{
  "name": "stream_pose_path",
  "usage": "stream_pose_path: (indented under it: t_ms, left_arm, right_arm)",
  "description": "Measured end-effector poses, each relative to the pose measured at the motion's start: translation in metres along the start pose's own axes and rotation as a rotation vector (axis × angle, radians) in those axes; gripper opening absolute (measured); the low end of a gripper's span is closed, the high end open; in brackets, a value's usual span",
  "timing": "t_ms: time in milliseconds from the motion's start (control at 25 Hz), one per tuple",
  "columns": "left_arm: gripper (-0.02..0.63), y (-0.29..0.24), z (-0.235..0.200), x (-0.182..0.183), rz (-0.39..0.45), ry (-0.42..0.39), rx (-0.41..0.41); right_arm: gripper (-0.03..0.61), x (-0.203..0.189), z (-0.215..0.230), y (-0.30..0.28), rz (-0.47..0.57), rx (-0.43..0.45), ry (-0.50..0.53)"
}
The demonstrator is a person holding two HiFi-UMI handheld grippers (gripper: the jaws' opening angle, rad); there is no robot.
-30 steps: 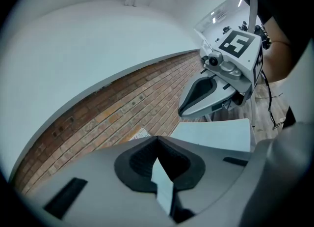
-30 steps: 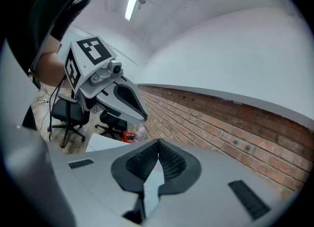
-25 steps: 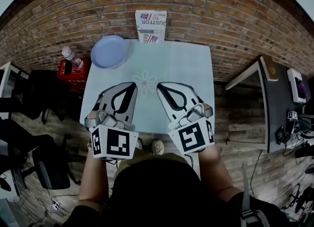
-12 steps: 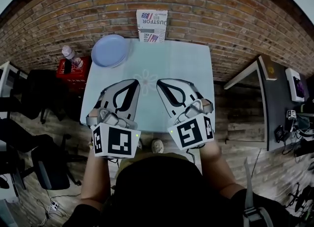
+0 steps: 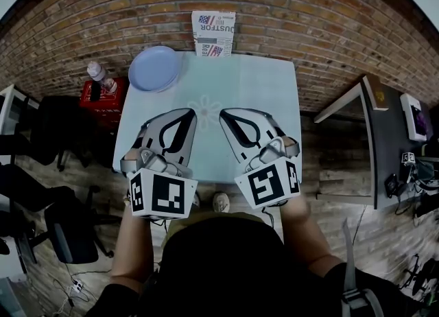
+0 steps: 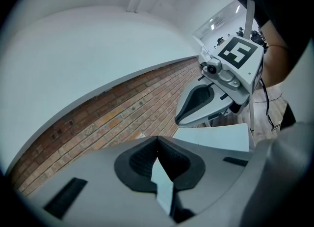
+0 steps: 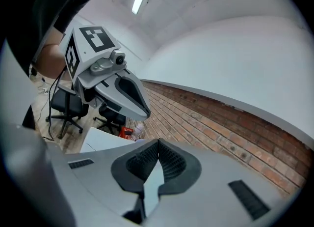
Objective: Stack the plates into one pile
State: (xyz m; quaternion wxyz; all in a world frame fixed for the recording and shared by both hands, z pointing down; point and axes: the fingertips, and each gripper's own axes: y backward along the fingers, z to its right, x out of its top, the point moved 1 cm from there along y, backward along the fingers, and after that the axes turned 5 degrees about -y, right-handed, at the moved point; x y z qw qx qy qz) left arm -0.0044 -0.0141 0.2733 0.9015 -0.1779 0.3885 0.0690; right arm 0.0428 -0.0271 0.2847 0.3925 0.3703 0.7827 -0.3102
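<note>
The blue plates (image 5: 156, 68) lie together at the far left corner of the table (image 5: 254, 96). Both claws hang over the table's near half, well apart from the plates. The left claw (image 5: 184, 122) is clenched on nothing, and the right claw (image 5: 228, 119) likewise. A printed box (image 5: 214, 33) stands at the table's far edge.

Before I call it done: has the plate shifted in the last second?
No. The plate stays at the table's far left corner, same gap from the box.
</note>
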Motion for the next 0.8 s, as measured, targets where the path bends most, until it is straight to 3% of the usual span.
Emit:
stream_pose_path:
  t_ms: [800]
  left_arm:
    - [0.023,-0.0060,0.0078,0.0083,-0.002,-0.047,-0.010]
  right_arm:
    - [0.034,-0.0042,-0.0004,0.0055,0.000,0.015,-0.023]
